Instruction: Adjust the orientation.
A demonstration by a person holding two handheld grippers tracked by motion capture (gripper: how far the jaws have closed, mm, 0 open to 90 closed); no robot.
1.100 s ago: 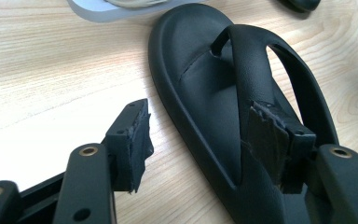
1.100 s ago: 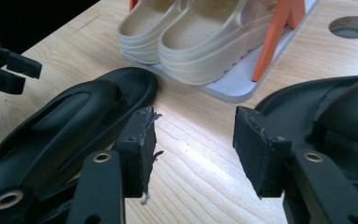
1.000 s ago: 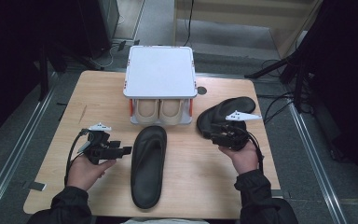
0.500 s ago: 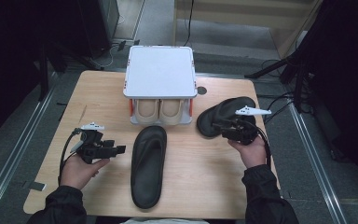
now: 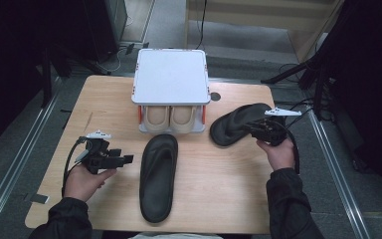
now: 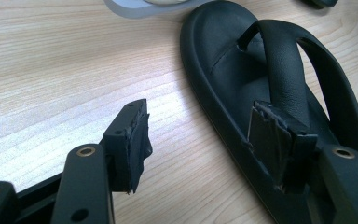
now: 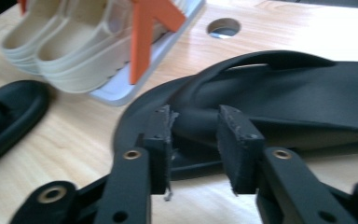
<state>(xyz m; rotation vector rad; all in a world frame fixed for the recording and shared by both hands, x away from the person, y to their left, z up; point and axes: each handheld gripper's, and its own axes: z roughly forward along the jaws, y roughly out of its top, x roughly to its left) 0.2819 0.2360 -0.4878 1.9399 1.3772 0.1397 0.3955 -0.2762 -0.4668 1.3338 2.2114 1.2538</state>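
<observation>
Sandals lie apart on my counter point(image 5: 109, 94): one black sandal point(image 5: 157, 175) sits at six o'clock from the white rack point(image 5: 171, 79), the other black sandal point(image 5: 238, 123) at four o'clock from it. My right gripper point(image 5: 256, 128) has its jaws set around that sandal's strap point(image 7: 200, 122), narrow gaps showing either side. My left gripper point(image 5: 125, 159) is spread wide at nine o'clock of the near sandal, empty, one jaw over its edge. Beige shoes point(image 5: 170, 118) sit under the rack.

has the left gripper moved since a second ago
Yes. The left gripper has drifted a little down the high view, toward the person and away from the white rack, its jaws still apart beside the near sandal.
</observation>
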